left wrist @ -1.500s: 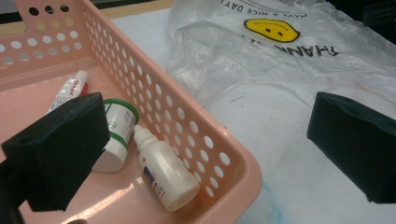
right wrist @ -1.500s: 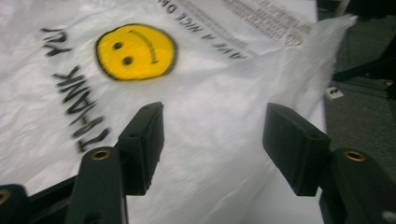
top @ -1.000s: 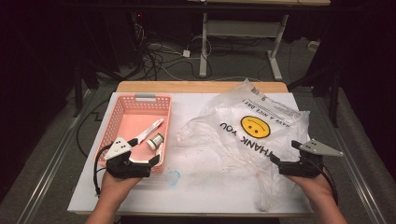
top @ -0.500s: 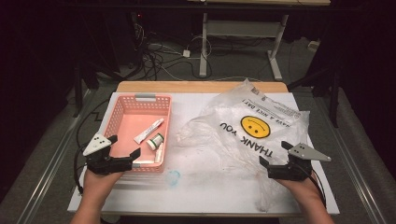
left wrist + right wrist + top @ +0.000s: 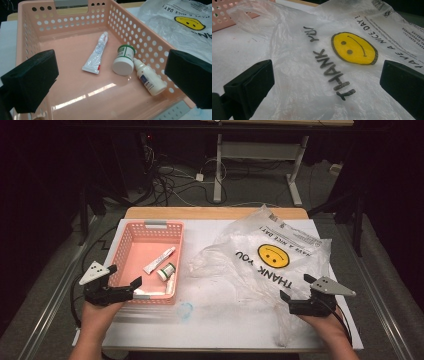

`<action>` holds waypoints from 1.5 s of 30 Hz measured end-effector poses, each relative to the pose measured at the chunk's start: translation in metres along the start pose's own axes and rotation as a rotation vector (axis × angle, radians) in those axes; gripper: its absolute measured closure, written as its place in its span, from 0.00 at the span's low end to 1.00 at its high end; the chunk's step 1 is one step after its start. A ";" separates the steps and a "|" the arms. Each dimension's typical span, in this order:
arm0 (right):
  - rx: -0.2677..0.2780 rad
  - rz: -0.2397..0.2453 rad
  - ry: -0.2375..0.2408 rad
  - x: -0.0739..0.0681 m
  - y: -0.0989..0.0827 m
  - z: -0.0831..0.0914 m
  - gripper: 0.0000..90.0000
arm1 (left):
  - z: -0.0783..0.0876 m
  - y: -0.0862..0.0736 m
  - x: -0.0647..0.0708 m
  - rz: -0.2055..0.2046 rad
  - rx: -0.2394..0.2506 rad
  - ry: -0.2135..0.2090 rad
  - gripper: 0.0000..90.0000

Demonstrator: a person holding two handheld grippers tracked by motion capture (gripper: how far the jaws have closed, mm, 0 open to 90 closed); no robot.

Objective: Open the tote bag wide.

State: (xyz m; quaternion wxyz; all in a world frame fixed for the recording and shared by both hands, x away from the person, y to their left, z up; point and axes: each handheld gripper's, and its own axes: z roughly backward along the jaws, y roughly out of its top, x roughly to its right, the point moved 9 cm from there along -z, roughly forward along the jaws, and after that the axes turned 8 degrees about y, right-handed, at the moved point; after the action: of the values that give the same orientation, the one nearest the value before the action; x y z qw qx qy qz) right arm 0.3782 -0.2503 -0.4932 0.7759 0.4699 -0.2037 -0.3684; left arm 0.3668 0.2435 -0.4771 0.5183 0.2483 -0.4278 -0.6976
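Note:
A pink perforated basket (image 5: 135,252) (image 5: 75,27) on the left of the table holds a white tube (image 5: 159,260) (image 5: 96,56), a small green-labelled jar (image 5: 166,271) (image 5: 123,61) and a white dropper bottle (image 5: 170,285) (image 5: 148,78). My left gripper (image 5: 124,276) (image 5: 110,75) is open at the basket's near left corner, facing the three items, and holds nothing. A clear plastic bag (image 5: 265,260) (image 5: 332,62) printed with a yellow smiley and "THANK YOU" lies crumpled on the right. My right gripper (image 5: 296,287) (image 5: 324,82) is open over the bag's near edge and holds nothing.
The white table top (image 5: 220,320) has a faint blue mark (image 5: 185,310) near the front. A corner of the basket (image 5: 222,15) appears beyond the bag's handle in the right gripper view. Dark floor, cables and desk legs (image 5: 217,165) lie behind the table.
My left gripper has moved left, from in front of the basket to its near left corner. My right gripper has shifted slightly left and nearer. The basket's contents and the bag are unchanged.

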 end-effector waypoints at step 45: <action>-0.038 0.024 0.103 -0.014 0.056 -0.073 0.04 | -0.033 0.041 0.050 -0.051 0.009 -0.070 0.00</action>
State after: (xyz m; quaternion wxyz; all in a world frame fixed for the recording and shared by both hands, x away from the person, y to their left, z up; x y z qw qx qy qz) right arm 0.4391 -0.1817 -0.4780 0.7986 0.4708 -0.1621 -0.3381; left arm 0.3972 0.1813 -0.4538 0.4839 0.2371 -0.4424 -0.7168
